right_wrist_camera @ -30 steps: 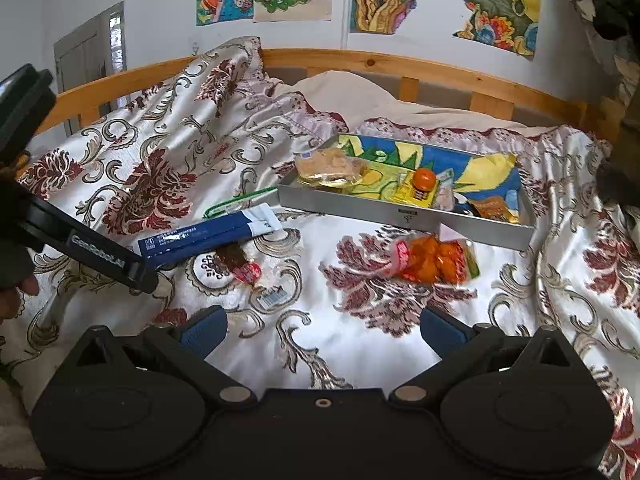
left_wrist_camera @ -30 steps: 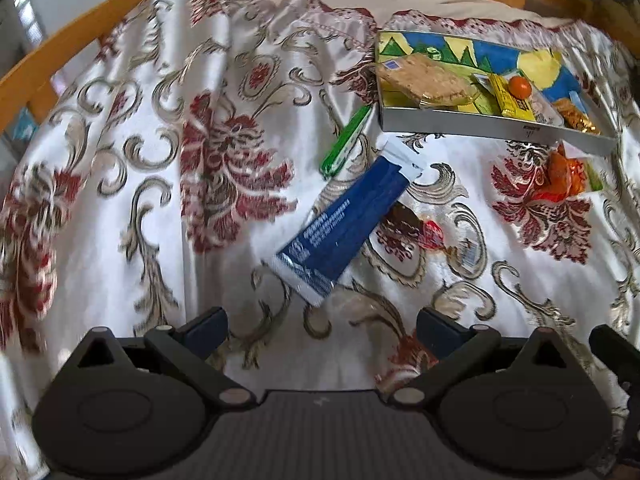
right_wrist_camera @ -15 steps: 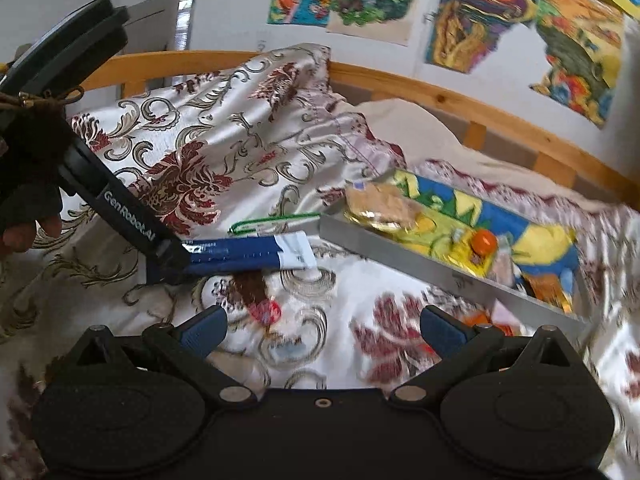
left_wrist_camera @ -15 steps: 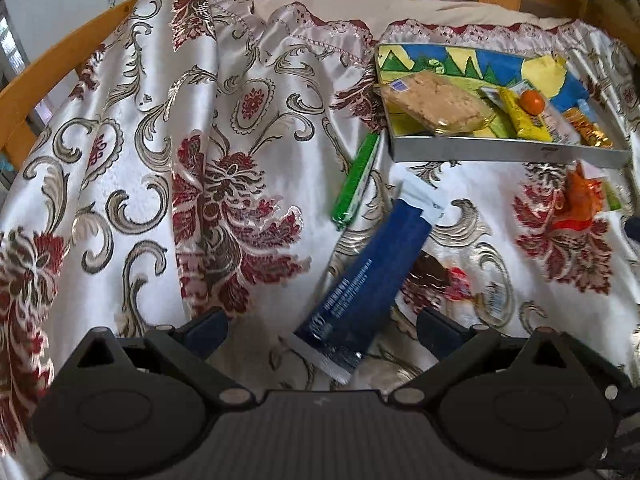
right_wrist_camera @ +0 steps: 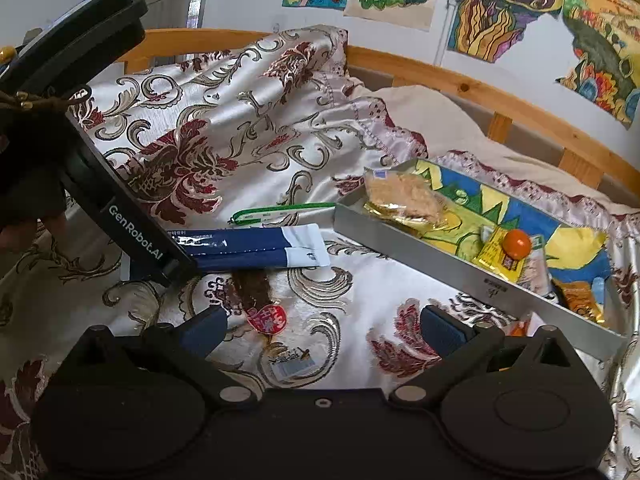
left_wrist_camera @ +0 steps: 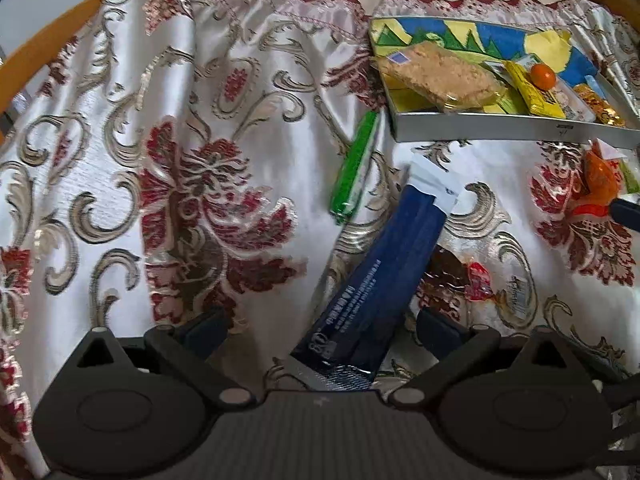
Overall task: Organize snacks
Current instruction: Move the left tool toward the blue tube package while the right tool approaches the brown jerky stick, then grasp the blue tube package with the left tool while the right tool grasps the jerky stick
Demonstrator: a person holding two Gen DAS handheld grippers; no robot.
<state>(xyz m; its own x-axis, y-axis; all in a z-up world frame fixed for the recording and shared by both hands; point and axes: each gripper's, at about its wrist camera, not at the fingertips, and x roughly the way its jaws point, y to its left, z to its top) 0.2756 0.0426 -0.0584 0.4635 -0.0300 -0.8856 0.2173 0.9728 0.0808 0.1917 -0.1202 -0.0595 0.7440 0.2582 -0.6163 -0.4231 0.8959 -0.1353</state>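
A long blue snack packet (left_wrist_camera: 384,268) lies on the patterned bedspread, its near end between the fingers of my open left gripper (left_wrist_camera: 322,326); no pad touches it. In the right wrist view the left gripper (right_wrist_camera: 136,236) reaches down at the blue packet (right_wrist_camera: 256,246). My right gripper (right_wrist_camera: 322,326) is open just above a clear packet with a brown snack and red label (right_wrist_camera: 260,300). A thin green packet (left_wrist_camera: 354,168) lies beside the silver tray (left_wrist_camera: 500,130). The tray (right_wrist_camera: 440,264) holds a biscuit pack, yellow packets and an orange ball (right_wrist_camera: 516,242).
An orange packet (left_wrist_camera: 600,180) lies in front of the tray, mostly hidden behind my right finger in the right wrist view. The bedspread (left_wrist_camera: 180,200) is bunched in folds at the left. A wooden bed rail (right_wrist_camera: 500,96) and a wall with posters stand behind.
My left gripper has moved forward and down until the blue packet's near end lies between its fingers. My right gripper has swung left and lower, toward the brown snack packet.
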